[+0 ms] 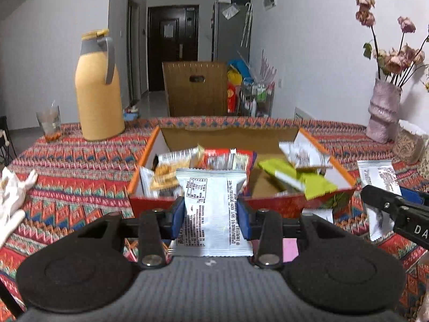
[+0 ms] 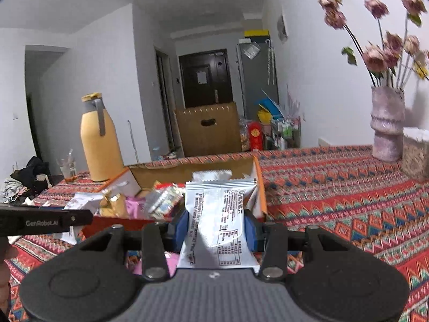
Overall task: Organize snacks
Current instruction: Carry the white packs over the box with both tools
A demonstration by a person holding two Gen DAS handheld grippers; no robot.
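Note:
My left gripper (image 1: 211, 209) is shut on a silver snack packet (image 1: 213, 209) and holds it just in front of the open red and orange cardboard box (image 1: 300, 204). The box holds several snack packets, among them a green one (image 1: 308, 181). My right gripper (image 2: 216, 225) is shut on another silver snack packet (image 2: 218, 214), held at the box's near right corner (image 2: 261, 196). A silver packet (image 1: 378, 190) lies on the tablecloth right of the box. The right gripper's body (image 1: 396, 214) shows at the right of the left wrist view.
A yellow thermos (image 1: 97, 91) and a glass (image 1: 49, 124) stand at the back left of the patterned tablecloth (image 1: 75, 166). A pink vase of dried flowers (image 1: 383, 110) and a jar (image 2: 415, 153) stand at the back right. A pink packet (image 2: 170, 261) lies under the right gripper.

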